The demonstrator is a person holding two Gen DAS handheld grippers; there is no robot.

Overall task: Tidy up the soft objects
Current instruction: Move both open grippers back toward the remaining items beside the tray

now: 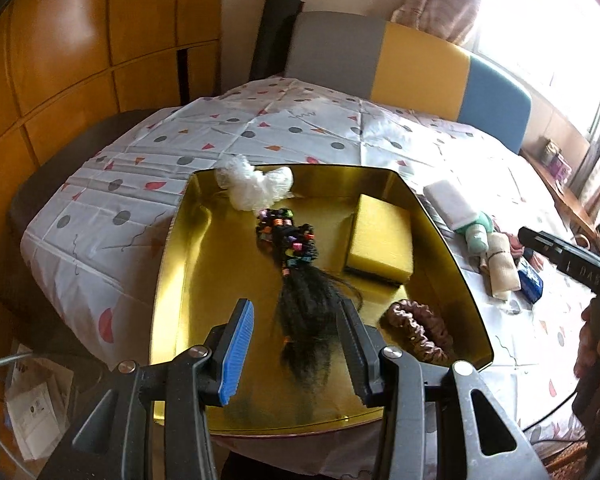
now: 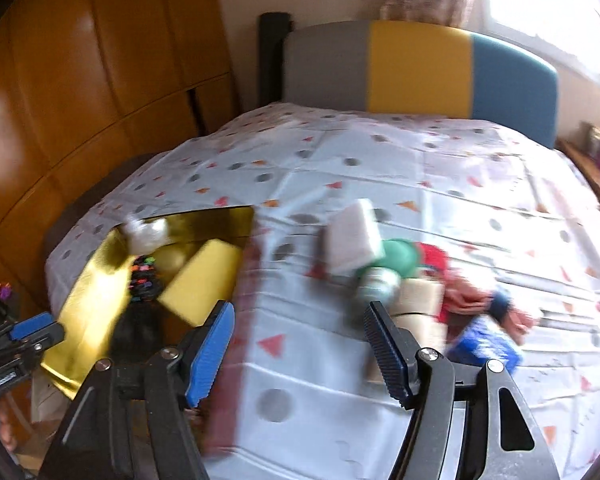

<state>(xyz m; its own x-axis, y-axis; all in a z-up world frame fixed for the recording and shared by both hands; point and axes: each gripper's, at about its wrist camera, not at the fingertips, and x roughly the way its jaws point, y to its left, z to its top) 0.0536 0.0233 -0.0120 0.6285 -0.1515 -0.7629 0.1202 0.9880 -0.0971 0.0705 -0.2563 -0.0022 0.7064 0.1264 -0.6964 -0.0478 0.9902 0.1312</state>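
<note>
Left wrist view: left gripper [image 1: 296, 344] jaws half open, empty.

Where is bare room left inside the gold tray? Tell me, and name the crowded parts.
Gold tray: bare along its left side, left of the hair bundle. Crowded on the right: yellow sponge and pink scrunchie; white netting fills the far edge.

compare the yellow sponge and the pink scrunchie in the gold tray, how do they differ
The yellow sponge is a smooth rectangular block; the pink scrunchie is a ruffled fabric ring. The sponge lies toward the tray's far right side, the scrunchie at its near right corner. Both rest loose inside the gold tray, untouched by either gripper.
</note>
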